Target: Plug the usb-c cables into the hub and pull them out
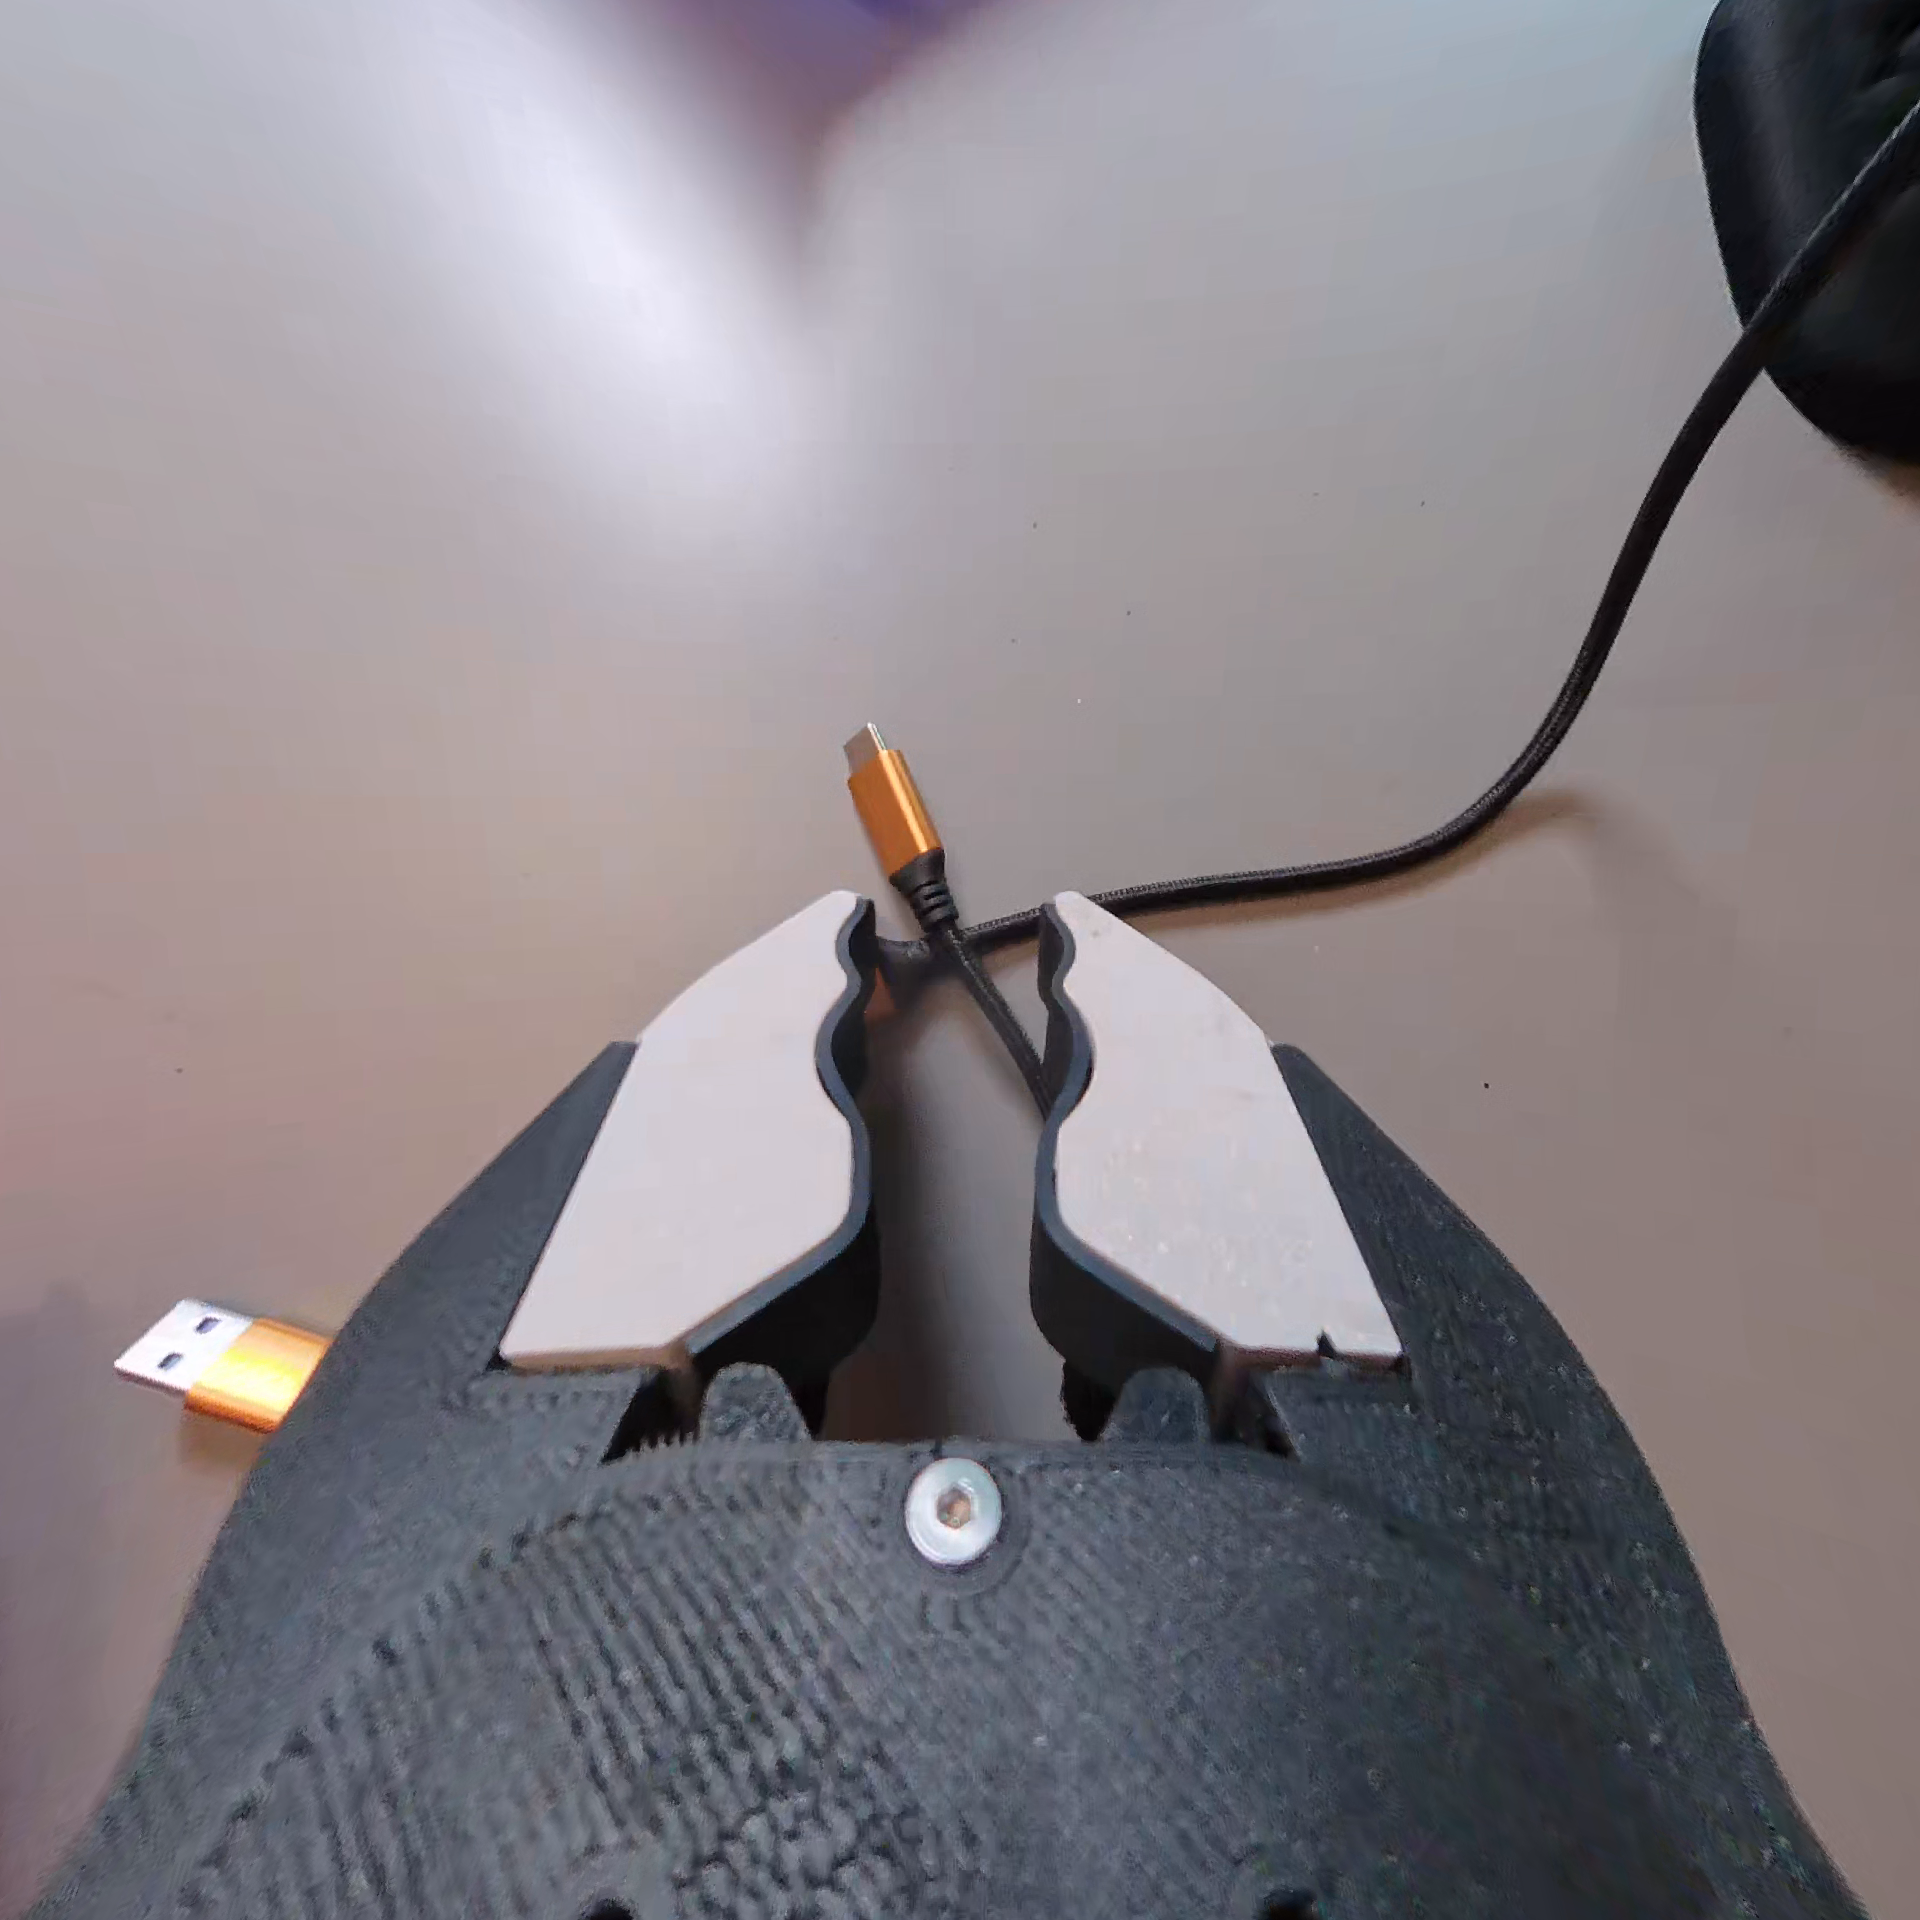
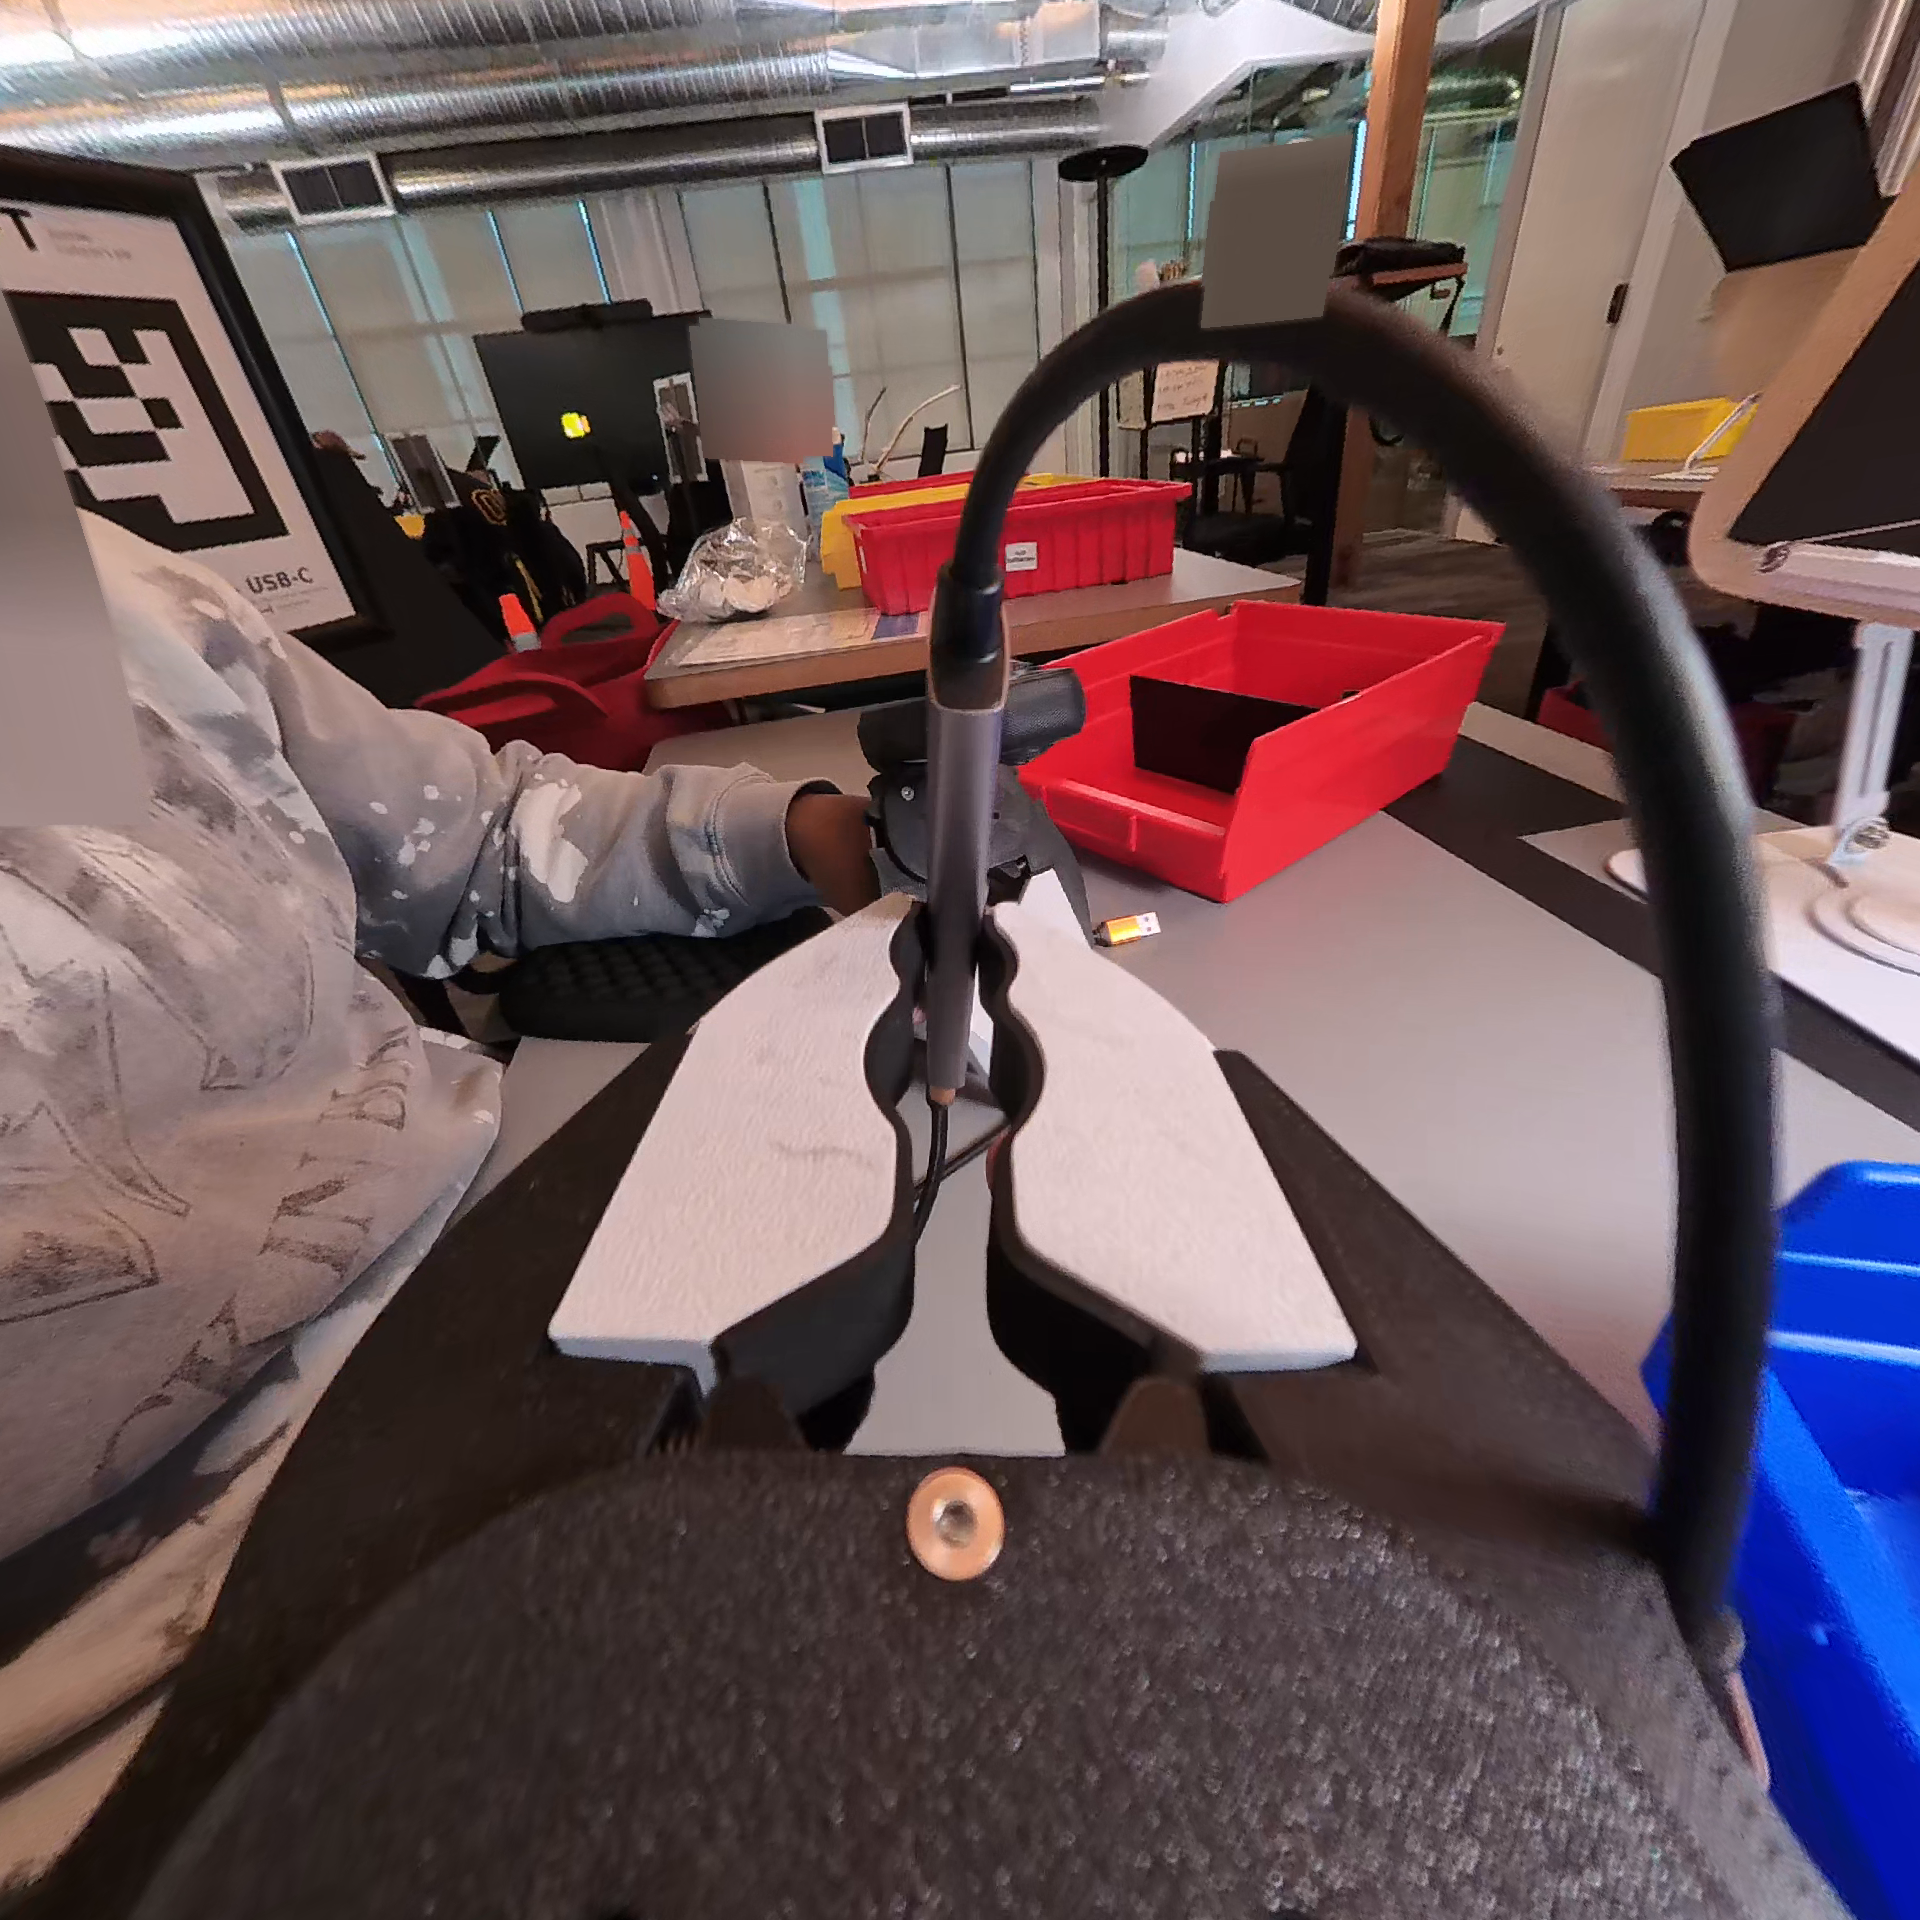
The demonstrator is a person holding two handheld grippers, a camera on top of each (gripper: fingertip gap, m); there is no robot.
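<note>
right gripper (image 2: pixel 951 935) clamped on hub (image 2: pixel 961 831); left gripper (image 1: pixel 956 920) apart over usb-c plug (image 1: pixel 891 810). pickup step, nxt: pinch plug.

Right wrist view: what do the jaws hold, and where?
The slim grey metal hub, upright, gripped near its lower end; its thick black cable arcs overhead.

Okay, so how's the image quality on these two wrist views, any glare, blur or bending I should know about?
Left wrist view: a broad soft glare washes the table at top, and the orange USB-A plug at the left edge is slightly smeared. Right wrist view: strong wide-angle bending curves the ceiling ducts, the blue bin is blurred, and the grey hub looks sharp.
</note>
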